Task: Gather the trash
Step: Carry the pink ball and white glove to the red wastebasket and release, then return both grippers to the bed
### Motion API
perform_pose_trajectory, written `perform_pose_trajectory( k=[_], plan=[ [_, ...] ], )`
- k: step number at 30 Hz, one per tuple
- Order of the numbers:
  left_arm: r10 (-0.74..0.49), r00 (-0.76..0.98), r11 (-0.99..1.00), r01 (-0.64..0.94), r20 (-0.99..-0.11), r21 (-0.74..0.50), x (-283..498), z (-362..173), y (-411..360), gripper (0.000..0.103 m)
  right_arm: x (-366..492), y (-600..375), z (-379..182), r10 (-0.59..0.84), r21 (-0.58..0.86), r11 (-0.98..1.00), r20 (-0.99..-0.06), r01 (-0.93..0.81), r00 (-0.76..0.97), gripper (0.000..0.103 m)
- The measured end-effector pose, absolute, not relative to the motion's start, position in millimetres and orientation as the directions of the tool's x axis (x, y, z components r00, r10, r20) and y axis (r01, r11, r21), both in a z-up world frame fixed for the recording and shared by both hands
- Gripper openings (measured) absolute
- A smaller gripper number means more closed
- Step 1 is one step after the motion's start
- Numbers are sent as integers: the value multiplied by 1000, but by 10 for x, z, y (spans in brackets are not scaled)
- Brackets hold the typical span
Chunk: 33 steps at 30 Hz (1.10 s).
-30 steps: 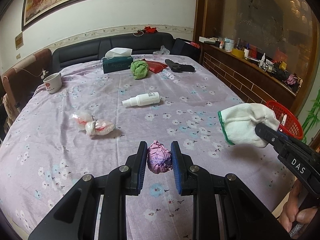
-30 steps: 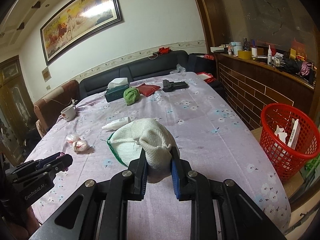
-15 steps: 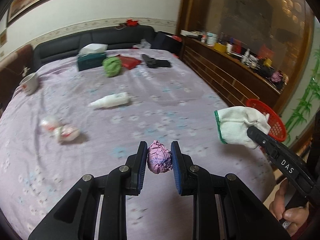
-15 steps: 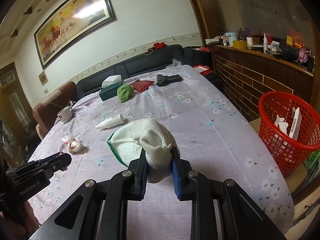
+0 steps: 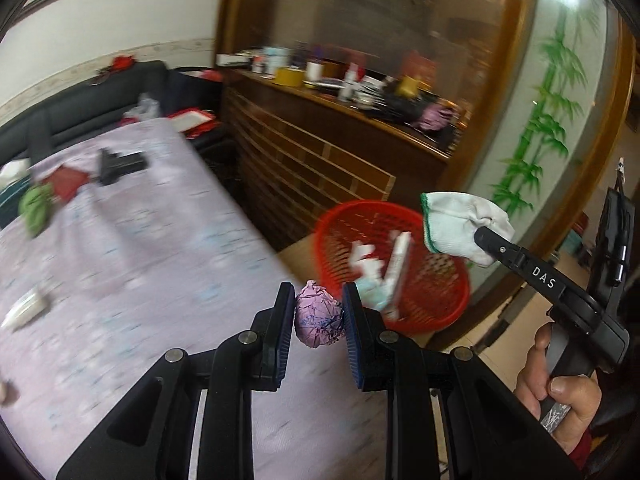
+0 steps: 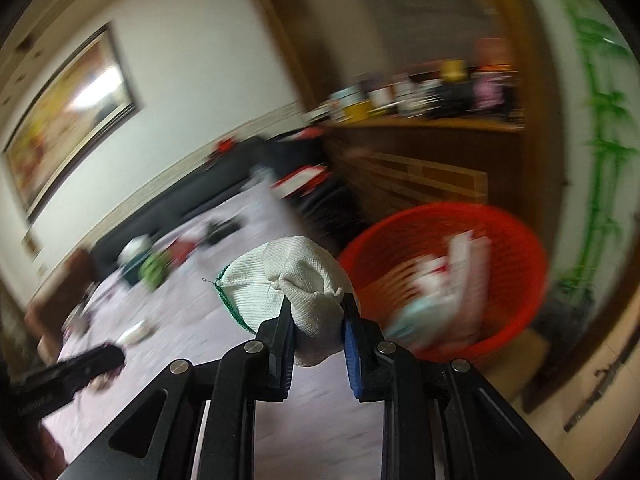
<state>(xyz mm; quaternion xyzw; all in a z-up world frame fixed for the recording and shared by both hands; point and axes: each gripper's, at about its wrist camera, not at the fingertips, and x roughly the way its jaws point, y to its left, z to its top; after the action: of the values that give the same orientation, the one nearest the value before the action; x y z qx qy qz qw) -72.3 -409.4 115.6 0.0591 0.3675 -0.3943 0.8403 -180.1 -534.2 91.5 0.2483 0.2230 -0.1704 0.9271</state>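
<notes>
Fingers (image 5: 282, 320) of left gripper (image 5: 318, 320) clamp a pink paper ball (image 5: 319, 315), frame centre; right gripper (image 6: 318, 320) pinches a white glove (image 6: 296, 288). Red basket (image 5: 440, 312) right of centre.

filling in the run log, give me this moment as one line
left gripper: shut on foil ball | right gripper: shut on glove | both near red basket | nothing dropped yet

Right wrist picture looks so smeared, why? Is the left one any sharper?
Right wrist view: background streaks with motion blur, the red basket and painting smeared, yet the white glove in the right gripper is crisp. Left wrist view: milder blur on the tablecloth; the pink paper ball in the left gripper is sharp. Both bend at the edges.
</notes>
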Motion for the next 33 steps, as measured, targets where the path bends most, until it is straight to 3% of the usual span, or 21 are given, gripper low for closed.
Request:
perform_pose_trajectory(
  k=[8, 9, 10, 11, 15, 16, 18, 19, 28, 33],
  plan=[
    [-645, 366, 638, 742, -671, -208, -585, 971, -4870, 24, -1986, -6275, 956, -316, 406, 722, -527, 560, 789, 24],
    [-645, 360, 635, 744, -674, -209, -564, 930, -4934, 30, -1973, -6331, 952, -314, 409, 718, -532, 564, 786, 24],
    [-637, 352, 637, 741, -686, -212, -536, 877, -4995, 42, -1972, -6376, 941, -311, 414, 714, -535, 565, 785, 24],
    [-634, 346, 641, 736, -691, -219, -515, 844, -5015, 46, -1945, -6427, 931, -306, 418, 711, -539, 565, 785, 24],
    [-640, 316, 630, 738, -701, -242, -511, 799, -4958, 48, -1776, -6564, 835, -301, 418, 703, -558, 575, 773, 26],
    [-634, 323, 632, 739, -702, -231, -534, 808, -4913, 48, -1721, -6596, 804, -293, 418, 703, -566, 575, 770, 29],
    [-631, 333, 637, 738, -701, -223, -568, 827, -4811, 50, -1668, -6648, 722, -258, 444, 700, -573, 560, 777, 50],
    [-628, 337, 641, 734, -701, -223, -583, 833, -4751, 51, -1666, -6665, 698, -252, 452, 697, -573, 557, 780, 52],
    [-539, 430, 752, 632, -725, -185, -655, 864, -3744, 53, -1835, -6412, 676, -238, 475, 702, -546, 531, 803, 53],
    [-475, 495, 831, 525, -728, -185, -533, 903, -2965, 53, -1772, -5909, 684, -144, 462, 770, -546, 440, 825, 53]
  ],
)
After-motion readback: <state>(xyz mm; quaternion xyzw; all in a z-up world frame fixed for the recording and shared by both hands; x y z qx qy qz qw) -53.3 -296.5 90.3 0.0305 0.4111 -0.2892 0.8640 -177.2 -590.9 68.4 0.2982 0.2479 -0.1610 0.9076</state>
